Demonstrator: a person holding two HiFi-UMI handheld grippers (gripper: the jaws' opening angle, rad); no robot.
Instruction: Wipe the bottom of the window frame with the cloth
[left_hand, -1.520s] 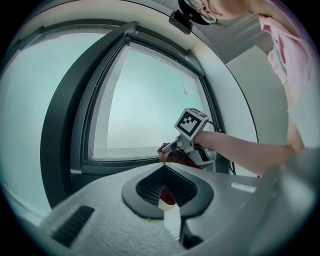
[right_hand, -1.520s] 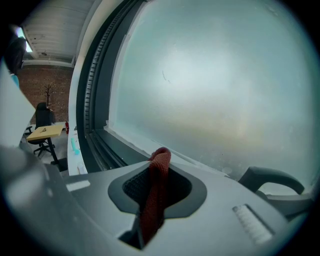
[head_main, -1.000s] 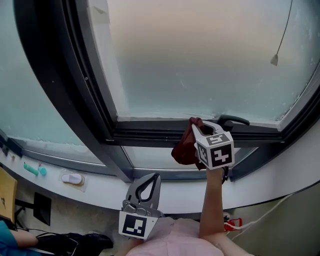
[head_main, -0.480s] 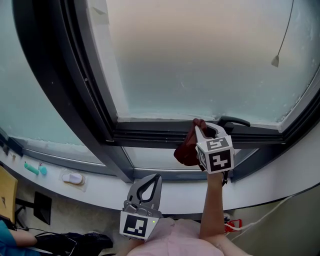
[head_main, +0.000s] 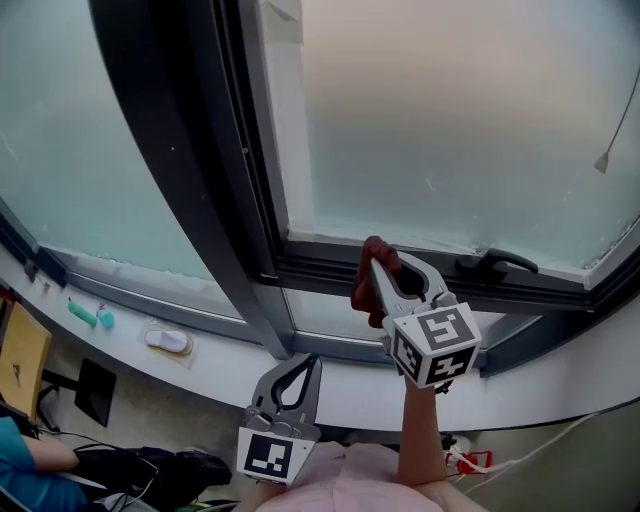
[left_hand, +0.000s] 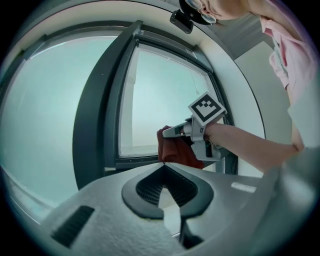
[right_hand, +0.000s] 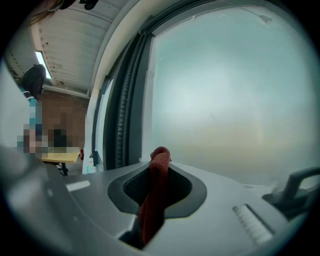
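The right forearm reaches up and forward from the body, its tool (head_main: 380, 268) angled up-left, jaws clamped on a red cloth (head_main: 366, 287). The cloth's top lies at the bottom rail of the window frame (head_main: 320, 262), left of the handle (head_main: 496, 263); the rest hangs below the jaws. The left tool (head_main: 308, 360) is held low near the body, pointing up, jaws together and empty.

Dark red cloth (head_main: 366, 288) against the charcoal-black window frame (head_main: 330, 262). Above the frame, the frosted glass (head_main: 450, 120) grades from pale blue-grey to warm beige; below the frame, the sill (head_main: 200, 362) is white. Right gripper (head_main: 380, 265) and left gripper (head_main: 311, 357) are grey, each bearing a cube (head_main: 435, 345) with black-and-white square markers.
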